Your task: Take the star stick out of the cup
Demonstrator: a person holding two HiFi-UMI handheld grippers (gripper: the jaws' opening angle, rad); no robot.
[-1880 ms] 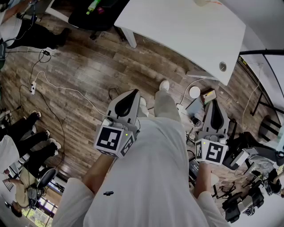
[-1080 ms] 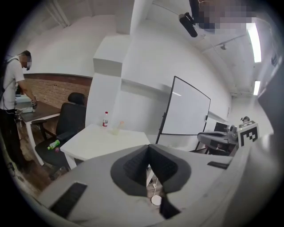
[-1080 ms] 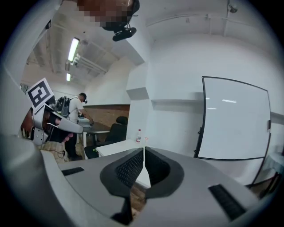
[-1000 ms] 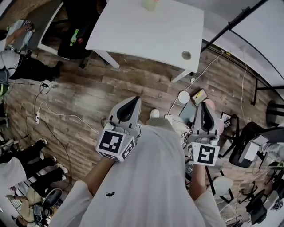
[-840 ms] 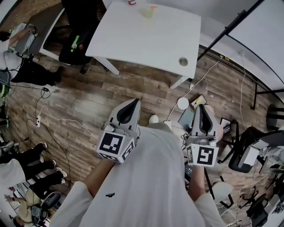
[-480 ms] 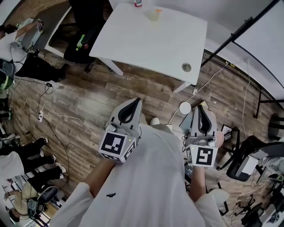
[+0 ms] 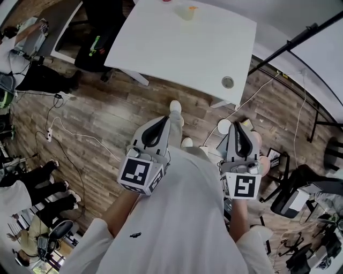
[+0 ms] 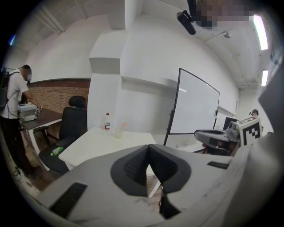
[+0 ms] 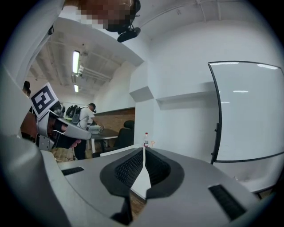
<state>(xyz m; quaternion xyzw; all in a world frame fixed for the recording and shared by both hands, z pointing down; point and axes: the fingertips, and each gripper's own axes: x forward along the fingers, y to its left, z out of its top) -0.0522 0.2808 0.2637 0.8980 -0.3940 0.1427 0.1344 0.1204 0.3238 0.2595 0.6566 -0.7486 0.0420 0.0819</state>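
A clear cup (image 7: 186, 12) with an orange-topped star stick stands at the far side of the white table (image 7: 182, 51). In the left gripper view the cup (image 8: 118, 131) is small and far off, past my jaws. In the right gripper view the star stick (image 9: 153, 142) is only a speck. My left gripper (image 7: 163, 119) and right gripper (image 7: 236, 124) hang over the wooden floor, well short of the table. The left gripper (image 8: 148, 146) has its jaws together with nothing between them, and so does the right gripper (image 9: 144, 149).
A small bottle (image 8: 107, 121) stands next to the cup. A black office chair (image 7: 102, 24) with a green bottle (image 7: 95, 43) sits left of the table. A whiteboard (image 8: 195, 106) stands to the right. Cables (image 7: 64, 134) cross the floor, and people (image 7: 32, 198) stand at the left.
The table has come nearer in the head view and a shoe now shows ahead of the left gripper. Both grippers stay shut and keep their place before the body.
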